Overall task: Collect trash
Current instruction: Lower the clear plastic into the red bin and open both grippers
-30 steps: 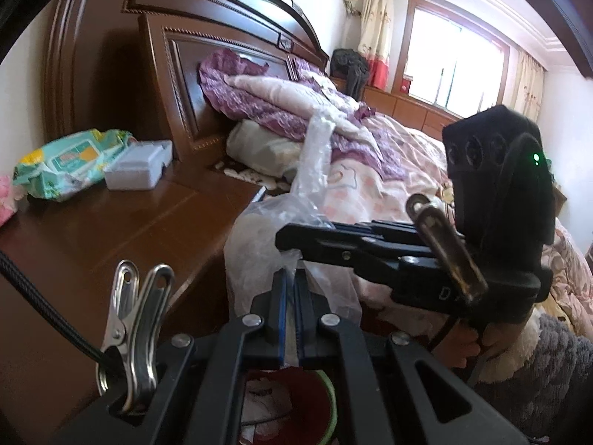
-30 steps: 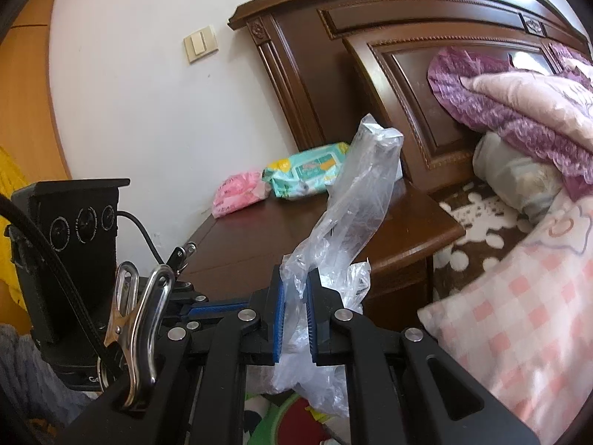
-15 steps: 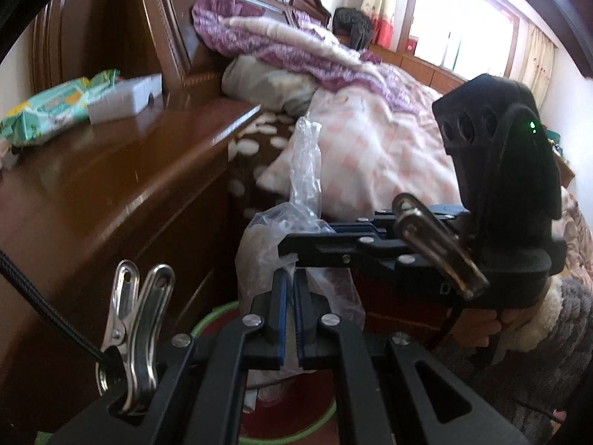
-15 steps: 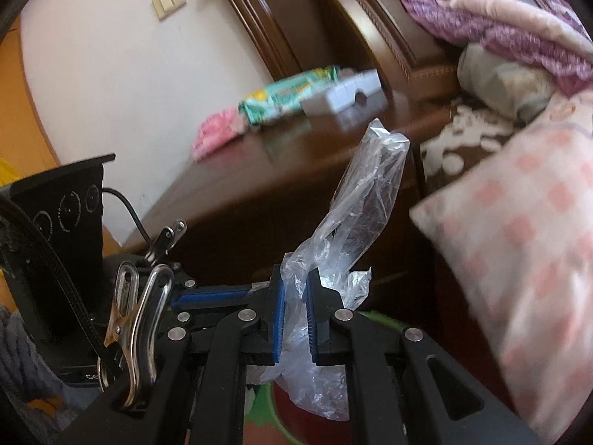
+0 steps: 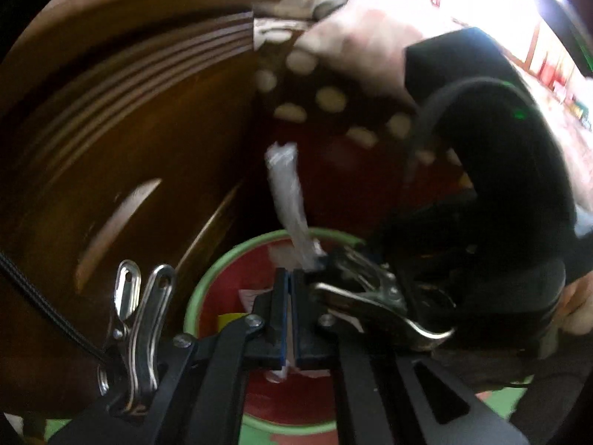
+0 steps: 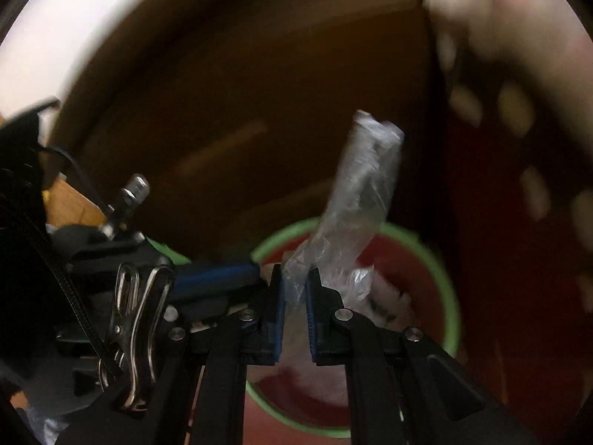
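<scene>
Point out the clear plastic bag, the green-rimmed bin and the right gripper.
clear plastic bag [image 6: 365, 193], right wrist view, on its twisted upper part.
green-rimmed bin [image 6: 450, 293], right wrist view, on its rim.
right gripper [image 6: 294, 293], right wrist view, between its fingertips.
</scene>
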Available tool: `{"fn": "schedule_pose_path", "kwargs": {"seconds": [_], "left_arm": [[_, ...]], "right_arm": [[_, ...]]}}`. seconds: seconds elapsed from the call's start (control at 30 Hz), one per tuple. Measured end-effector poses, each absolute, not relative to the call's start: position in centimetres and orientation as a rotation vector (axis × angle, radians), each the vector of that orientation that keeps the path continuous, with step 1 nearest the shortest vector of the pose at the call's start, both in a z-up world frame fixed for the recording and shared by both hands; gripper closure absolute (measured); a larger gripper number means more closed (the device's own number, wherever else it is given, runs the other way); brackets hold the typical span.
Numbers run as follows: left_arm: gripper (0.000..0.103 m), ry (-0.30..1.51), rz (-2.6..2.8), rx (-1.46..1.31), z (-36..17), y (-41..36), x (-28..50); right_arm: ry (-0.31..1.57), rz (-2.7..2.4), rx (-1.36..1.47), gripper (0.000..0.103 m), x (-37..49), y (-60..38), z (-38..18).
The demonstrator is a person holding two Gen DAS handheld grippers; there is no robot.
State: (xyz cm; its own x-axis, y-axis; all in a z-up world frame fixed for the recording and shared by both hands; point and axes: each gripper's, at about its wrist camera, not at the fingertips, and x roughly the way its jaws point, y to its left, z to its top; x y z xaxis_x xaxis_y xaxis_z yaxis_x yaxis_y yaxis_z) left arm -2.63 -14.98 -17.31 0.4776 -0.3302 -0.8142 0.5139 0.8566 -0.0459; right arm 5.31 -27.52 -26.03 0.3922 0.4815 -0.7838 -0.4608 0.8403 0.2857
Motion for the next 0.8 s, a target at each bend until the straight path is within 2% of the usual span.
{"fn": "schedule_pose_path", "kwargs": {"seconds": [0.17,0.43,0.73,0.8], "left_arm": [[0.103,1.047,-0.491,0.226,-21.0,-14.5,-1.4],[0.103,1.177,-0.456,0.329,-25.1,-15.4,-1.2],[0.102,1.223,-0.458,0.292,-25.8,-15.6,-0.4],[0.102,1.241,-0.444,0.277,-26.0,-15.7,0.2]], "right_arm": [[1.143,0.569,0.067,0.092,7.0,-27.2,-30.7],[1.307,0.493,-0.022,0.092,8.2,-26.3,-34.9],[1.312,0.519,-0.026,0.092,8.6,-26.3,-35.0],[1.313,0.523,-0.018,0.089,9.1,-26.4,-35.0]]}}
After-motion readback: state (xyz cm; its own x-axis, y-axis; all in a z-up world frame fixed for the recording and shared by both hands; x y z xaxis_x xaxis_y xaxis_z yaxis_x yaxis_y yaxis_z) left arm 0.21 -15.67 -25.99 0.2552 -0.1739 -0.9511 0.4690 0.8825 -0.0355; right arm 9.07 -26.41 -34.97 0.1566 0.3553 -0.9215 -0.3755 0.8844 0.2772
